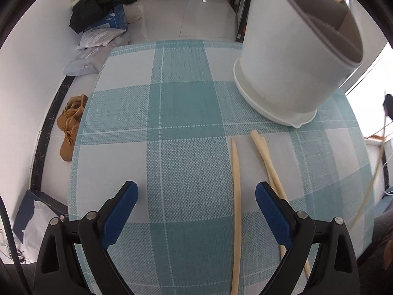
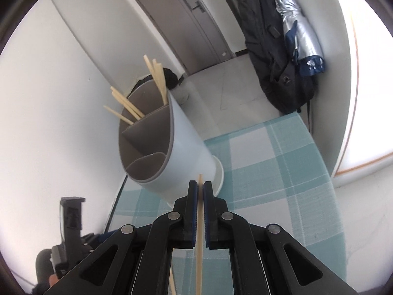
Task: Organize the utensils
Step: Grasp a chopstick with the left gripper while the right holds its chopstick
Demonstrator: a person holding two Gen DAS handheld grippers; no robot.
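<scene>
My left gripper [image 1: 196, 191] hangs open over the checked tablecloth [image 1: 172, 113], pointing steeply down. A pale wooden chopstick [image 1: 236, 196] lies between its blue pads without touching them. Two more chopsticks [image 1: 266, 162] lie crossed under the right pad. The white utensil holder [image 1: 289, 68] stands at the far right. My right gripper [image 2: 200, 189] is shut on a single chopstick [image 2: 199, 233], whose tip pokes out past the pads. Ahead of it stands the utensil holder [image 2: 181, 152] with grey divided compartments. Several chopsticks [image 2: 137, 103] stick out of its far compartment.
The table edge [image 1: 73, 152] drops off to the left, with brown shoes [image 1: 70, 125] and bags on the floor below. A black backpack [image 2: 275, 56] and a folded umbrella [image 2: 299, 34] hang on the wall beyond the table. A black device [image 2: 71, 223] shows at lower left.
</scene>
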